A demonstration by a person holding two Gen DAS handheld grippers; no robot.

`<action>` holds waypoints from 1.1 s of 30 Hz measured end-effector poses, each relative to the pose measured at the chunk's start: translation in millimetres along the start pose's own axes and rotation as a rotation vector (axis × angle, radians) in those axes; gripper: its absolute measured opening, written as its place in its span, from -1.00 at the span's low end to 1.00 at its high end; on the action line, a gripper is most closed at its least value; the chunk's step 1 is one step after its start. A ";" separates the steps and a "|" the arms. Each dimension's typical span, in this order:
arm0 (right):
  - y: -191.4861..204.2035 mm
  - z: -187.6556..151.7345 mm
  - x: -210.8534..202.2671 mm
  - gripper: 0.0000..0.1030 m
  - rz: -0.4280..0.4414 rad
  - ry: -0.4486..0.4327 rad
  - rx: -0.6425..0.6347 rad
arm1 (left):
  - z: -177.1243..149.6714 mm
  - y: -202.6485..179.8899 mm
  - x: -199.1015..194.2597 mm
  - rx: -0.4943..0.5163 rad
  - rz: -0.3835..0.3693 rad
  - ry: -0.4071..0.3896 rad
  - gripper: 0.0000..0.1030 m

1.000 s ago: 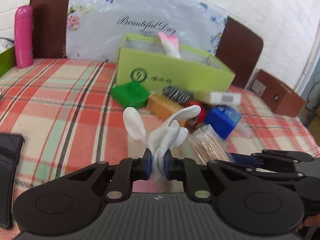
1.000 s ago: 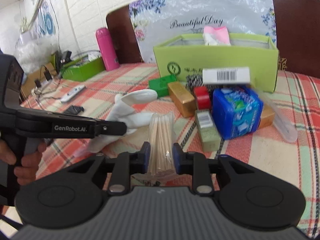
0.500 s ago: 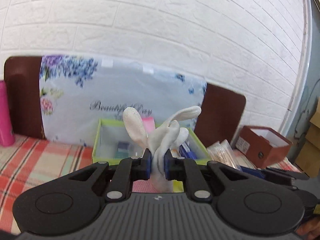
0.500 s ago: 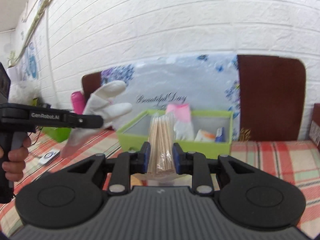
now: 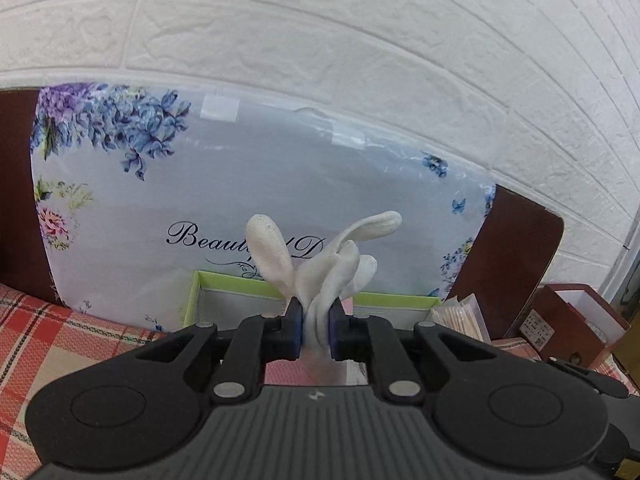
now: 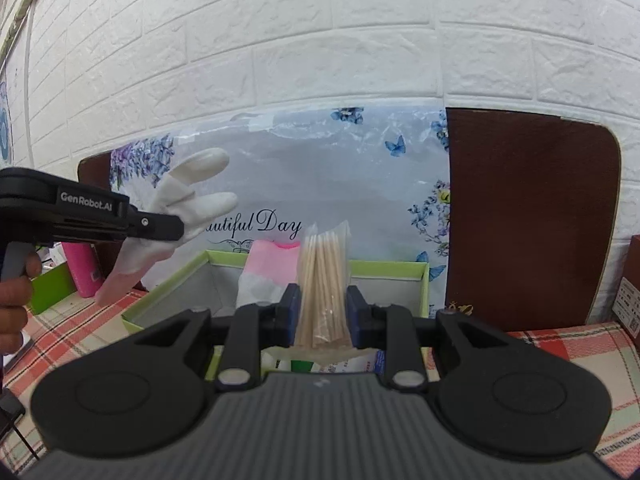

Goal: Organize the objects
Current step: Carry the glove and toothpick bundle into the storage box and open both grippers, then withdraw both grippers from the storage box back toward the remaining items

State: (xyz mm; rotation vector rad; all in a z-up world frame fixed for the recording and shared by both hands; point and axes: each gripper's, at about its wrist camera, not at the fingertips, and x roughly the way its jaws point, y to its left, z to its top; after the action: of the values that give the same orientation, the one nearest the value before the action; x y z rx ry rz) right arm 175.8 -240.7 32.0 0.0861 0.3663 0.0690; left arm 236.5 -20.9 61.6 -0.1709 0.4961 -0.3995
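Note:
My left gripper [image 5: 314,326] is shut on a white glove [image 5: 320,264], its fingers splayed upward, held over the near edge of the open green box [image 5: 240,284]. In the right wrist view the glove [image 6: 176,220] hangs from the left gripper left of the box [image 6: 168,292]. My right gripper [image 6: 322,320] is shut on a clear packet of wooden toothpicks [image 6: 322,280], held upright over the box. The packet also shows in the left wrist view [image 5: 458,316]. A pink and white item [image 6: 268,268] stands inside the box.
A floral "Beautiful Day" bag [image 5: 200,200] leans on a brown headboard [image 6: 528,220] behind the box. A pink bottle [image 6: 82,268] and a green tray [image 6: 50,288] stand at the left. A brown open box [image 5: 568,320] sits at the right. A plaid cloth [image 5: 48,340] covers the surface.
Both grippers rose from the cluttered cloth and moved forward to the green box, carrying the glove and the toothpick packet. The loose items on the cloth have dropped out of view.

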 end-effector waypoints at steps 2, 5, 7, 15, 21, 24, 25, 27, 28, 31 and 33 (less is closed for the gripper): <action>1.7 -2.1 16.7 -0.53 0.004 0.016 -0.004 | -3.2 4.0 10.9 0.002 0.008 0.015 -0.77; 5.5 -6.8 38.0 -0.49 0.018 0.035 -0.013 | -12.2 7.6 20.9 0.023 0.023 -0.005 -0.49; 8.7 -13.0 48.1 0.01 0.043 0.046 -0.028 | -17.2 7.7 24.0 0.033 0.071 -0.012 0.53; 14.8 -20.0 32.5 0.96 -0.020 0.019 -0.103 | -24.2 6.5 -0.9 0.024 0.076 -0.016 0.87; 13.5 -12.4 -9.4 1.00 -0.052 -0.017 -0.038 | -29.5 -8.7 -43.4 0.006 0.098 -0.034 0.87; 16.8 -12.5 -36.5 1.00 -0.055 -0.037 -0.024 | -40.0 -15.9 -66.5 0.005 0.133 -0.042 0.87; 18.6 -14.2 -45.3 1.00 -0.059 -0.040 -0.024 | -45.0 -18.1 -72.9 0.001 0.146 -0.045 0.87; 22.9 -20.0 -60.5 1.00 -0.063 -0.042 -0.023 | -58.2 -20.5 -85.5 -0.013 0.162 -0.042 0.87; 25.7 -24.7 -67.6 1.00 -0.062 -0.036 -0.025 | -65.2 -20.5 -90.7 -0.026 0.171 -0.034 0.87; 34.4 -42.3 -81.8 1.00 -0.063 0.000 -0.022 | -89.3 -14.6 -104.2 -0.092 0.206 -0.008 0.87; 41.5 -55.4 -85.1 1.00 -0.053 0.038 -0.031 | -105.2 -7.2 -109.7 -0.140 0.222 0.025 0.87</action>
State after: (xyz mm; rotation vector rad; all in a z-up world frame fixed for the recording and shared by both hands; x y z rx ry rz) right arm 74.4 -202.5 14.6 0.0445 0.4047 0.0242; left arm 93.9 11.1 19.1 -0.2435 0.5622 -0.1501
